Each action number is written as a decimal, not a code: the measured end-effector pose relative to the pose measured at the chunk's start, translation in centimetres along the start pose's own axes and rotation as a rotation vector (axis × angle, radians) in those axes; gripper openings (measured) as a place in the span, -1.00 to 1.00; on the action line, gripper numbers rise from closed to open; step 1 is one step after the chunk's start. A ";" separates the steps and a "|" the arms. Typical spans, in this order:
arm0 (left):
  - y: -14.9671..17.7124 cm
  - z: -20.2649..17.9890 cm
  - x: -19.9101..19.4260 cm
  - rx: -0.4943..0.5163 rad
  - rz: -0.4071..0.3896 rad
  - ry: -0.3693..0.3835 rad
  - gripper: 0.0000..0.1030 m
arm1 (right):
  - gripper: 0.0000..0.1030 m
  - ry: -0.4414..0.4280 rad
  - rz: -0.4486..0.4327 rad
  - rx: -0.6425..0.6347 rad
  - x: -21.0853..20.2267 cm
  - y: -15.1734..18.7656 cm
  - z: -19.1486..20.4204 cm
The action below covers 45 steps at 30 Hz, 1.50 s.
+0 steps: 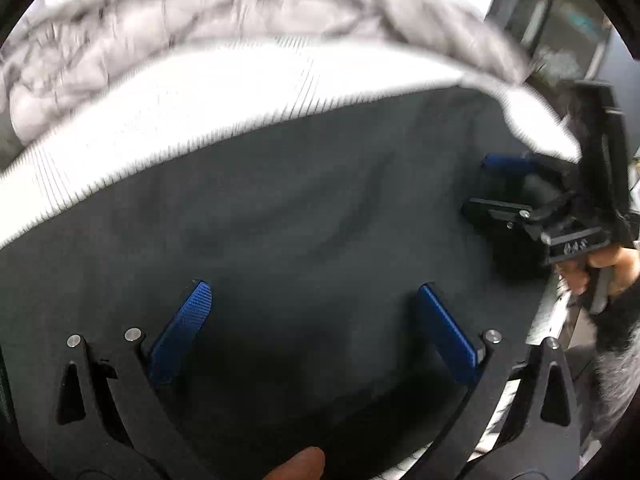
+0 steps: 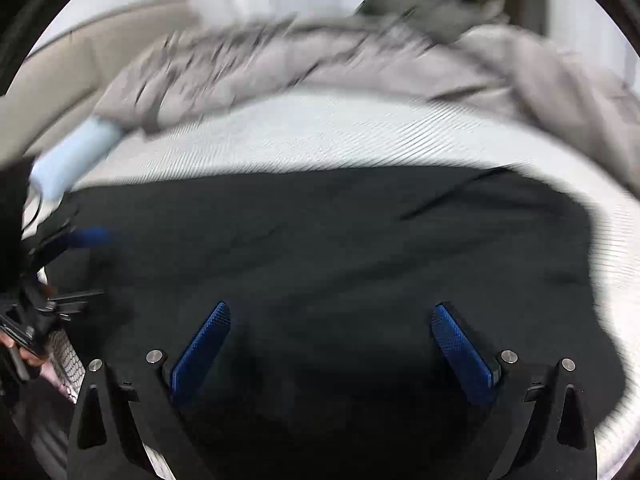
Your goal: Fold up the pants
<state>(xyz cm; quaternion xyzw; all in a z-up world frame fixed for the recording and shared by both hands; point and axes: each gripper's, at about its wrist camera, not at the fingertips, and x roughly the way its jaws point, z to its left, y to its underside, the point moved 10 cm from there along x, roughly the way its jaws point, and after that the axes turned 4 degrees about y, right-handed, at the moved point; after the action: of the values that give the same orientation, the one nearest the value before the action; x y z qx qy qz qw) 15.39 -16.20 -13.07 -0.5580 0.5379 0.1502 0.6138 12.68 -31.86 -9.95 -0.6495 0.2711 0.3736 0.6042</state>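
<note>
Across the near edge of the white ribbed mattress the dark, soft cloth pants lie in a broad, seemingly folded slab, while left gripper and right gripper hover spread wide, gripping nothing, so probably only tidying or a last fold remains.

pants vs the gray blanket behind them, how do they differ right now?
The pants are near-black; the gray blanket is pale gray. The pants lie spread fairly flat on the white ribbed sheet, close under both open grippers; the gray blanket is bunched in a rumpled heap along the far edge. Both are soft fabric resting on the same sheet.
</note>
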 end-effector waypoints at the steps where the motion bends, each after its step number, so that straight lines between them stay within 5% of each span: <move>1: 0.4 0.8 0.5 -0.010 0.019 -0.013 0.98 | 0.98 0.019 0.046 -0.047 1.7 0.1 0.5; 4: 0.8 3.0 -0.5 -0.024 -0.007 -0.023 0.98 | 0.98 0.108 0.035 -0.169 2.5 0.6 -0.9; 7: 1.4 6.0 -1.2 -0.051 -0.020 -0.064 0.98 | 0.99 0.424 0.006 -0.151 -0.7 2.0 -9.8; 9: 1.6 6.8 -1.5 -0.066 -0.032 -0.054 0.98 | 0.99 0.533 0.024 -0.025 -1.6 3.3 -14.8; 11: 1.6 6.9 -1.9 -0.055 -0.030 -0.075 0.98 | 0.99 0.431 0.010 0.094 -1.8 3.3 -16.4; 16: -0.9 4.3 -4.4 -0.050 -0.114 -0.057 0.98 | 0.99 0.454 -0.093 0.048 -5.4 0.0 -12.9; 19: -4.2 2.0 -3.0 -0.016 -0.112 -0.004 0.98 | 0.99 0.269 -0.105 0.028 -4.9 -2.4 -6.5; 23: -5.0 2.8 1.3 0.022 -0.009 -0.046 0.98 | 0.95 0.026 0.055 -0.072 2.1 -3.2 1.9; 27: -3.7 7.8 1.6 -0.074 -0.019 -0.052 0.97 | 0.93 0.150 0.084 -0.141 3.3 -2.3 -1.8; 31: -3.3 10.1 0.9 -0.131 -0.049 -0.014 0.97 | 0.98 0.576 0.087 0.036 -0.5 0.5 -15.8; 34: -3.2 9.8 1.0 -0.097 -0.028 -0.075 0.97 | 0.98 0.440 0.069 0.242 -1.1 1.5 -18.8; 38: -4.9 8.2 -0.4 -0.109 -0.089 -0.060 0.97 | 0.98 0.601 0.022 0.139 -4.5 -0.5 -17.0; 39: -5.7 7.5 -0.7 -0.110 -0.108 -0.046 0.97 | 0.98 0.585 -0.008 0.113 -5.4 -1.1 -15.4; 42: -7.5 6.8 -0.4 -0.122 -0.123 -0.054 0.98 | 0.98 0.440 -0.066 0.072 -5.2 -4.5 -9.9; 45: -7.8 7.5 1.9 -0.156 -0.068 -0.073 0.98 | 0.98 0.225 -0.041 0.026 0.2 -7.9 -2.7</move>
<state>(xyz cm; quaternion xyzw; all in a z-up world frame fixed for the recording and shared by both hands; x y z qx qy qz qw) 25.93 -13.26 -12.10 -0.6161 0.4826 0.1908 0.5925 19.60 -33.55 -5.57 -0.6848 0.3287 0.2821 0.5860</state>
